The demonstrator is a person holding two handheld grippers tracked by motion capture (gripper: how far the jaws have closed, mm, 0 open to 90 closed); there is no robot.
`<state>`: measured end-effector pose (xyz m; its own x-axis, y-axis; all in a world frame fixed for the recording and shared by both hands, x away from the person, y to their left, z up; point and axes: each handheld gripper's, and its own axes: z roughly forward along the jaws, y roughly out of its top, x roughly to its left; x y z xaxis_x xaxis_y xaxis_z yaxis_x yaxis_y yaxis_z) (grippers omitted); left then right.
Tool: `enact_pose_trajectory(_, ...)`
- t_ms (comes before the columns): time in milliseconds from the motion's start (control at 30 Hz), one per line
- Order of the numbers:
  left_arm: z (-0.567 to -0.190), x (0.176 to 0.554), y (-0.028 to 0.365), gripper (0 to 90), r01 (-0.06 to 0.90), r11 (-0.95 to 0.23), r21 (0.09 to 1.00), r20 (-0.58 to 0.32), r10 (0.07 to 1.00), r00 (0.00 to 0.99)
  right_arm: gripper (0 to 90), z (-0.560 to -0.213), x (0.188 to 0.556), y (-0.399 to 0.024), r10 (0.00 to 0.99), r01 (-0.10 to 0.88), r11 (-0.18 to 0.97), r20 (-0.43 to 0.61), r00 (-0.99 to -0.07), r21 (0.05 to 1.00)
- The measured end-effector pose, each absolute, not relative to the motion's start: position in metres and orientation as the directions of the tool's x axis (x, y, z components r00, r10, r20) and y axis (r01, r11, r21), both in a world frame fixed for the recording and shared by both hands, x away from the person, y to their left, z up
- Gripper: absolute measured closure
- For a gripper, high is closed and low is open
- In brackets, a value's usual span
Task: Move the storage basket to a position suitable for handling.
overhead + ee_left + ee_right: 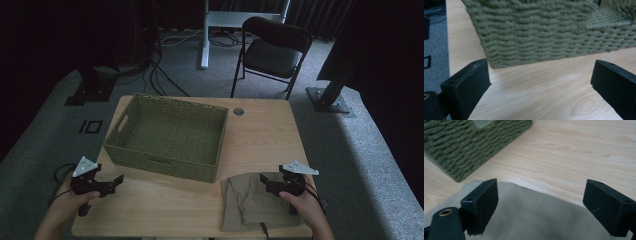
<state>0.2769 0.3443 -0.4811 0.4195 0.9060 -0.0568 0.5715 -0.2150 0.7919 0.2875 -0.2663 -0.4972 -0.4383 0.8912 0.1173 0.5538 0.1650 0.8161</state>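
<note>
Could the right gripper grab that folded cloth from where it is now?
Probably yes. The right gripper hovers right over the beige cloth with its jaws wide open, and nothing lies between them; the woven basket sits off to the side.

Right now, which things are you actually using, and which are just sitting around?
In use:
- folded cloth, under the open right gripper
- woven basket, likely where the cloth goes
- left gripper, open, near the basket's front wall

Just sitting around:
- black chair behind the table
- cables on the floor
</note>
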Motion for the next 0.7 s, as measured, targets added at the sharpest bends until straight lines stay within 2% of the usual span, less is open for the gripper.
enact_pose_trajectory(700, -0.449, 0.31, 0.362, 2.8, 0.537, -0.188, 0.822, -0.058, 0.911, 0.408, 12.7, -0.463, 0.314, -0.201, 0.836, 0.496, 0.204, 0.114, -0.536, 0.844)
